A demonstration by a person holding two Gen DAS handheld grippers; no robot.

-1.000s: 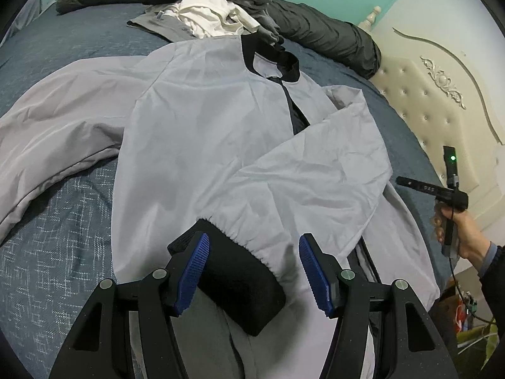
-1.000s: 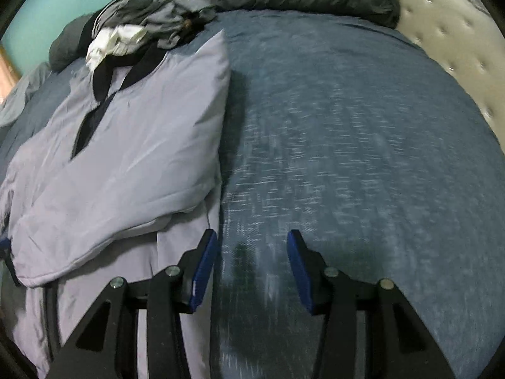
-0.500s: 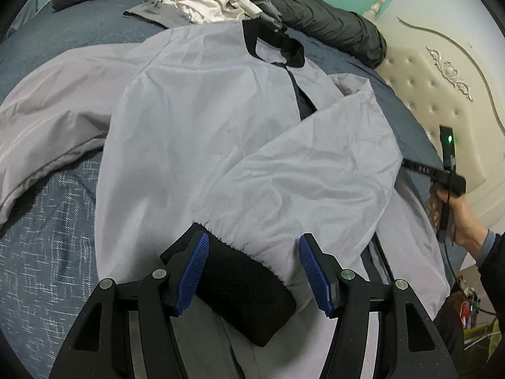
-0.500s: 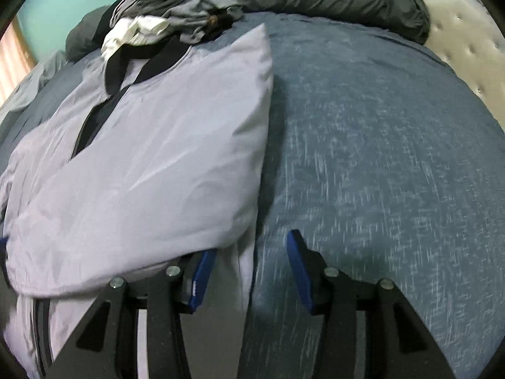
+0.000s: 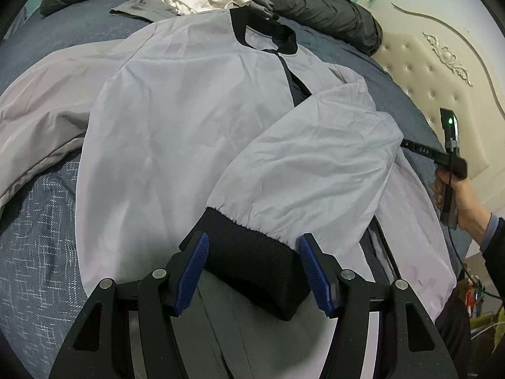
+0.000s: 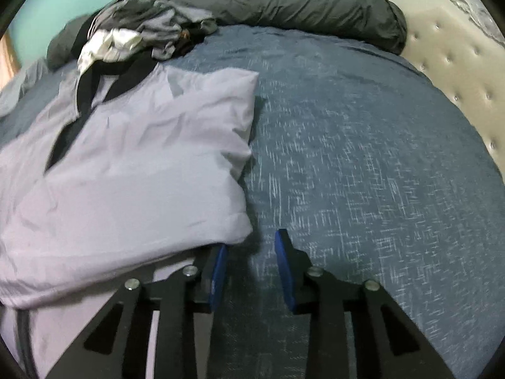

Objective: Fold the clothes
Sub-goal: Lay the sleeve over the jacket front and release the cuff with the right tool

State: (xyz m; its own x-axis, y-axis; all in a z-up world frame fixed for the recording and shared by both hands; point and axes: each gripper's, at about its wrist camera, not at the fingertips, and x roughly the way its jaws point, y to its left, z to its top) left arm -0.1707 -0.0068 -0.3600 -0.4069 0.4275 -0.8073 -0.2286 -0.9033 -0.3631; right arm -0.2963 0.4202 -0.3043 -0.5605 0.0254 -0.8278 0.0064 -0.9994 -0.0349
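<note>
Grey jacket spread on blue bed, one sleeve folded across its front, left gripper spread wide around black cuff, right gripper open, empty, beside jacket's edge.

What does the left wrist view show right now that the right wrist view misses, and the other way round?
Only the left wrist view: the black cuff lying between the open left gripper fingers, the unfolded sleeve, and the hand holding the other tool. Only the right wrist view: the open right gripper at the folded sleeve's edge, over bare blue bedspread. Both: the grey jacket, the clothes pile, the headboard.
</note>
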